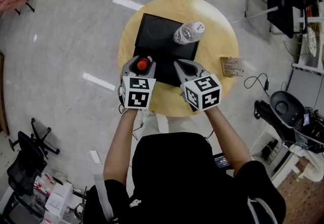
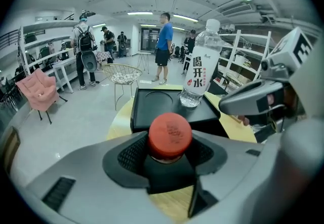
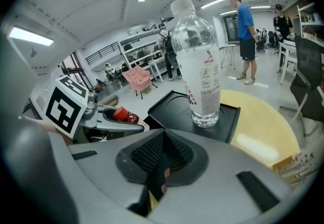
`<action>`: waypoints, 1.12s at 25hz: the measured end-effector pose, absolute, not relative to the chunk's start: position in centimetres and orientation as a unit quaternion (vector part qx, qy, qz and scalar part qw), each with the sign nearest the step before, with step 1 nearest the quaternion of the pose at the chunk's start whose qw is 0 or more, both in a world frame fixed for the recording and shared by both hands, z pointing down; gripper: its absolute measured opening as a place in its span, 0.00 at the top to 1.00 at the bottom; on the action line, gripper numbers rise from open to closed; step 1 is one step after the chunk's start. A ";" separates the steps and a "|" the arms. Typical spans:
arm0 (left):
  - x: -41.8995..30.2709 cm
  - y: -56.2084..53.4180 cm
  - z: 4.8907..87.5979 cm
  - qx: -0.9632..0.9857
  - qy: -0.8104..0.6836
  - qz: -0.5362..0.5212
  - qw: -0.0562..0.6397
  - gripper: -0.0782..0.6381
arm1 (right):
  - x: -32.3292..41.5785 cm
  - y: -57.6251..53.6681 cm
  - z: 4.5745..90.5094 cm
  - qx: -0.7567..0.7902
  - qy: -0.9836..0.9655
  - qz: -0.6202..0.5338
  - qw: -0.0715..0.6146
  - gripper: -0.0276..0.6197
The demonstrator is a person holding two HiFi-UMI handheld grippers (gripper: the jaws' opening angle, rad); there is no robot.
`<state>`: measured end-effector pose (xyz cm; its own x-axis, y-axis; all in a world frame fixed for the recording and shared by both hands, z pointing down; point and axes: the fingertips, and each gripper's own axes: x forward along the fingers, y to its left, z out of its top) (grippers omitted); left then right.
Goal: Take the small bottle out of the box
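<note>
My left gripper (image 1: pixel 142 62) is shut on the small bottle (image 1: pixel 143 63), whose red cap (image 2: pixel 169 135) pokes up between the jaws; the bottle (image 3: pixel 125 115) also shows in the right gripper view. It hangs over the near left edge of the black box (image 1: pixel 152 40), with yellow wood visible below. A tall clear water bottle (image 1: pixel 188 32) stands upright in the box's far right corner. My right gripper (image 1: pixel 185 66) is beside the left one, over the box's near right part, jaws shut with nothing between them (image 3: pixel 162 154).
The box (image 2: pixel 157 106) lies on a round yellow table (image 1: pixel 223 45). A small brown packet (image 1: pixel 232 66) sits near the table's right edge. Chairs (image 1: pixel 283 0) and cables lie on the floor around; people stand far off across the room.
</note>
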<state>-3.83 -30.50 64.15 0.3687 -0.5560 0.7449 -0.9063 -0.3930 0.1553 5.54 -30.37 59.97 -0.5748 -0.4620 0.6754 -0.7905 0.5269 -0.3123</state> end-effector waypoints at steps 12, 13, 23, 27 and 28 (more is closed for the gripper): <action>-4.3 -27.3 57.8 0.798 -0.470 0.283 0.250 0.58 | 4.7 -27.8 55.5 0.396 -0.842 0.271 0.245 0.95; -4.3 -26.9 57.2 0.800 -0.468 0.282 0.249 0.58 | 4.7 -27.5 55.1 0.397 -0.843 0.268 0.243 0.95; -5.1 -23.0 52.7 0.817 -0.467 0.251 0.226 0.58 | 3.5 -24.8 50.8 0.423 -0.849 0.234 0.213 0.95; -5.3 -21.5 50.7 0.824 -0.468 0.240 0.210 0.58 | 3.4 -23.4 49.1 0.433 -0.851 0.219 0.200 0.95; -5.2 -21.1 50.1 0.827 -0.467 0.237 0.205 0.58 | 3.5 -23.1 48.6 0.436 -0.852 0.215 0.196 0.95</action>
<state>-5.24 -21.13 50.15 0.4504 -0.6755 0.5838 -0.8700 -0.4790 0.1168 3.45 -23.10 48.64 -0.5432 -0.6576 0.5220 -0.8266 0.5279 -0.1950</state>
